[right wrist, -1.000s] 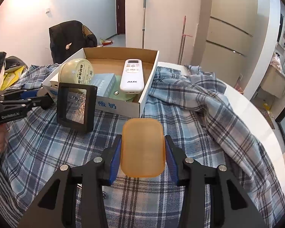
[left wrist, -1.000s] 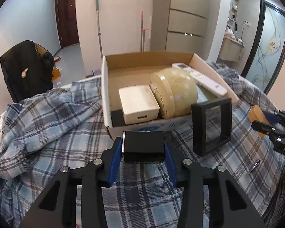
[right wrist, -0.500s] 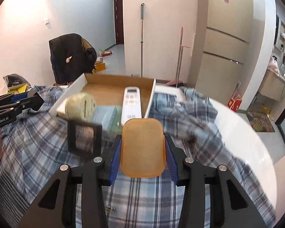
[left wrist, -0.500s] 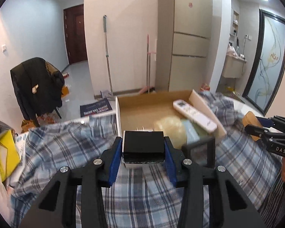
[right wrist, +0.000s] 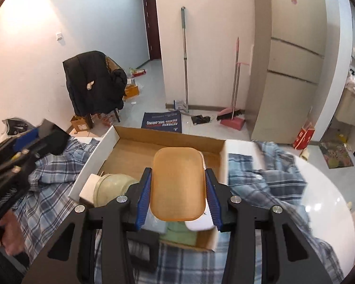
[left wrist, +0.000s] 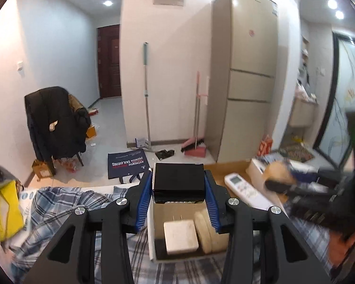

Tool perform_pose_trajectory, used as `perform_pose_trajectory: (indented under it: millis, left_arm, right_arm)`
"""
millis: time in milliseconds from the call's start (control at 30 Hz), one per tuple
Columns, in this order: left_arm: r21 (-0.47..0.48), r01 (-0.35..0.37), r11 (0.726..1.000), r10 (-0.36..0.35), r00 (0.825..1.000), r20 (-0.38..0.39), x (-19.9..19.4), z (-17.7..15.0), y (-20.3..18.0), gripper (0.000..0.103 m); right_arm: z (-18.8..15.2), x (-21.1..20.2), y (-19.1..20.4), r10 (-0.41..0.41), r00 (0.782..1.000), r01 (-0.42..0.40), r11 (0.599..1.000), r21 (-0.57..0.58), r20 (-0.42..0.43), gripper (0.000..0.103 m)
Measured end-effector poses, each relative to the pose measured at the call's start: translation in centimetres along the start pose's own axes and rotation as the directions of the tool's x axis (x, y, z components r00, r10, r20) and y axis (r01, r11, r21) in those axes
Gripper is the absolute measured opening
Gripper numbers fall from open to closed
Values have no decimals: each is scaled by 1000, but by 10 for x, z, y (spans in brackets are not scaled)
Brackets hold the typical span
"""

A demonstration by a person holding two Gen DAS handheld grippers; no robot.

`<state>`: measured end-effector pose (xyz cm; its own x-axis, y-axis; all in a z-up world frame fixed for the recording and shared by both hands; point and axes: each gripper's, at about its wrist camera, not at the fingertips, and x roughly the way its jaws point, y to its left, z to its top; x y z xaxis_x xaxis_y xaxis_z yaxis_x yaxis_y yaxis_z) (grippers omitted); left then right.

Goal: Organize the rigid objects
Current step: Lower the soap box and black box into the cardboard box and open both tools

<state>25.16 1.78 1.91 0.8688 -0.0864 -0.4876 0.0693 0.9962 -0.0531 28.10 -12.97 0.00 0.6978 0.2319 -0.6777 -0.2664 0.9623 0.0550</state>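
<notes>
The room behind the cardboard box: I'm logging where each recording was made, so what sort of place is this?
Most likely a lived-in home, near the kitchen and hallway: a tall fridge, a mop against the wall, and a jacket over a chair.

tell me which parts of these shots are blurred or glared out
Left wrist view: the right gripper at the right edge is smeared by motion blur, while the black box in the left gripper is sharp. Right wrist view: the left gripper at the left edge is blurred, the orange tray is crisp, a warm glare washes the top-left wall, and the table shows reflections. Both views bend straight lines.
</notes>
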Motion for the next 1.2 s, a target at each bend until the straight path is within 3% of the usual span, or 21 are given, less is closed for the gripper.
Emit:
perform_pose_trajectory:
  millis: [233,600,733,833,1000,1200]
  left_arm:
    - [-25,4,1000,-5,1000,-29,24,-20,14,44]
    - [-48,22,999,-26,996,-87,42,-31,19,44]
    - [-59,12,998,-18,993,-114,44,-31,18,44]
    - [-71,19,997,-29,990,-137,45,-25,17,44]
    - [-17,3,1000,-7,972,-235,68,-13,11,44]
    - [-80,-7,997,-24,922,-387,115,-19,27,44]
  right_arm:
    - [-19,42,9,37,994,-37,999,9,-102,42]
    - [-30,60,12,68,988,-69,998,-4,-138,42]
    - [-32,61,13,60,989,-62,998,-6,-138,53]
    - [-28,55,3,71,991,-69,997,29,-110,54]
    - [-20,42,-17,49,997,-43,994,97,-61,54]
    - [-17,41,-29,27,998,-20,992,121,-57,54]
